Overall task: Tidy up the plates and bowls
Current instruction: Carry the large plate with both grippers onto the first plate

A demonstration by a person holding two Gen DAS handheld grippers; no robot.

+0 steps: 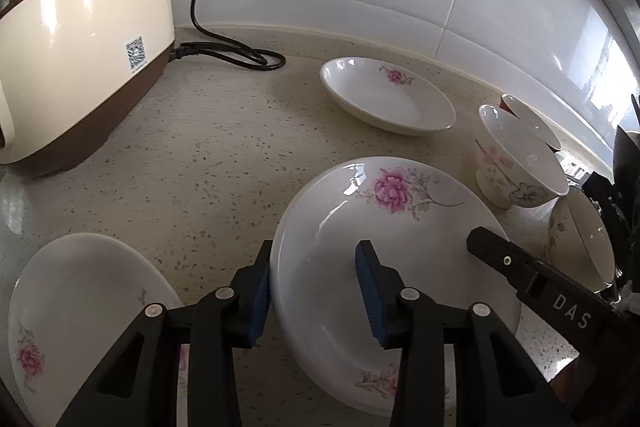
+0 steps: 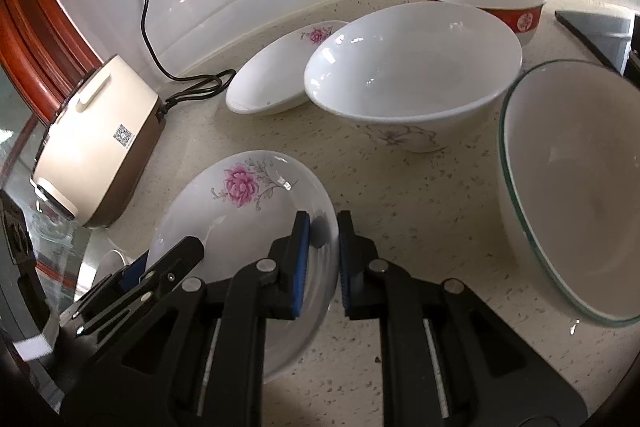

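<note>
Plate rim pinched on opposite edges by left fingers and right fingers.

My left gripper points steeply down, its two blue-padded fingers set apart, one outside and one inside a rim. The outer pad sits against that rim; whether the inner pad presses I cannot tell. My right gripper points down at much the same angle, jaws drawn nearly together, blue pads pinching the same rim from the opposite side. Each gripper's black fingertip shows at the edge of the other's view.
</note>
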